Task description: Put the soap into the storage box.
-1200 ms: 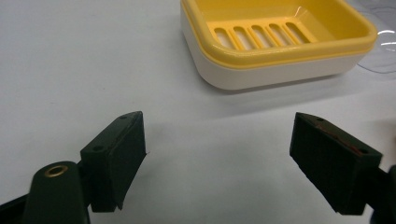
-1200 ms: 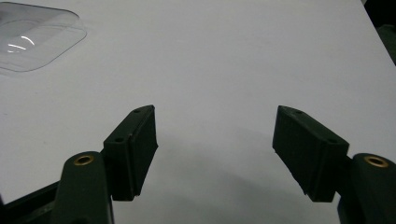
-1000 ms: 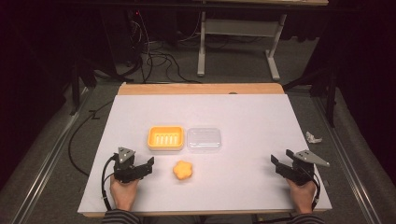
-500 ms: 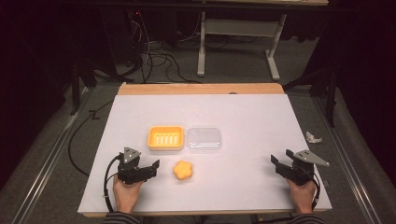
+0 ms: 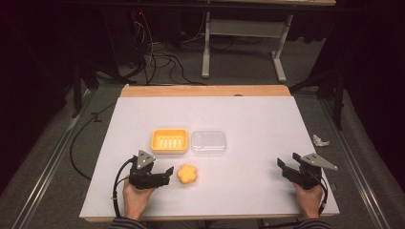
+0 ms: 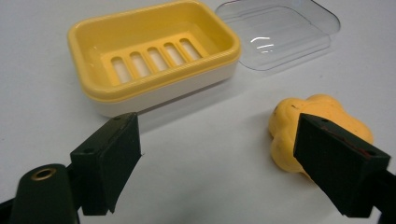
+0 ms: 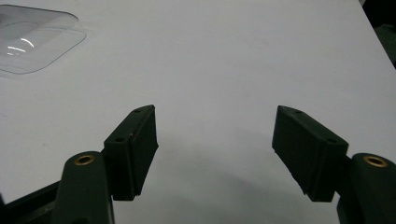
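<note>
- Clearly, the work in hand centred on the flower-shaped yellow soap (image 5: 187, 174), which lay flat on the white table (image 5: 248, 114), near the yellow soap dish (image 5: 169, 141) on the person's side of it and apart from it.
- Just beside that soap dish, on its right in the high view, sat the clear lid (image 5: 208, 141), upturned and empty; the dish itself held nothing on its slotted insert.
- The left gripper (image 5: 166, 174) lay low just beside the soap, its jaws spread wide with nothing between them; in the left gripper view one jaw stood in front of the soap (image 6: 322, 133) and the other near the dish (image 6: 154, 60), so no hold had been taken.
- The right gripper (image 5: 284, 168) rested well apart from the dish, near the table's right edge, jaws likewise parted and empty over bare table.
- Judged from its look, the soap was probably light, stiff and solid, with a smooth, waxy skin that might slip under hard pads.
- Its lobed outline suggested taking hold across two opposite notches between lobes, where the jaws could seat rather than slide off a rounded bulge.
- A firm but moderate squeeze seemed wise, since soap can dent or chip at the lobes.
- The lid looked thin, flexible and easy to nudge, so it deserved a wide berth.
</note>
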{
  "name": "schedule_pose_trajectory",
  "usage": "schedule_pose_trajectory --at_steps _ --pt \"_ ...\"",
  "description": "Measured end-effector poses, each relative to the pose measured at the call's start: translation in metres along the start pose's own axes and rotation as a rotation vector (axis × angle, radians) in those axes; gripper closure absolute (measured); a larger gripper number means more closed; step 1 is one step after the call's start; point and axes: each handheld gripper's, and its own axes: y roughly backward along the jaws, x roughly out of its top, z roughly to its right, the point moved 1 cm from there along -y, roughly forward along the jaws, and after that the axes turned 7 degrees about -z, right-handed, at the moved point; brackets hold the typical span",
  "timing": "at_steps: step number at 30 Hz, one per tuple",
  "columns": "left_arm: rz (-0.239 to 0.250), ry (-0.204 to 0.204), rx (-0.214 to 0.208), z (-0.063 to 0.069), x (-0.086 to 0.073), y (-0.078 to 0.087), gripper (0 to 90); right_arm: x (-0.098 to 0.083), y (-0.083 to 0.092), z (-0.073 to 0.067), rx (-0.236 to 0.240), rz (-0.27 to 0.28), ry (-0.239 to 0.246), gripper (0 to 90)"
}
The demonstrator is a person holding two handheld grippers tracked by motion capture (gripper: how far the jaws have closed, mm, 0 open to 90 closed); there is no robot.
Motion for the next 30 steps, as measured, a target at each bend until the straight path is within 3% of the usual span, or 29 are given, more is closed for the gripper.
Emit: schedule_pose_trajectory --at_steps 5,14,30 --pt "-0.01 -0.04 -0.021 0.012 0.002 -0.002 15.4 0.0 0.0 0.0 0.001 0.0 0.0 31.4" --pt "-0.021 -0.067 -0.062 0.026 0.003 -0.008 15.3 0.0 0.0 0.0 0.001 0.0 -0.004 31.3" --pt "-0.058 -0.121 -0.081 0.045 0.005 -0.024 15.2 0.0 0.0 0.0 0.0 -0.001 -0.003 31.4"
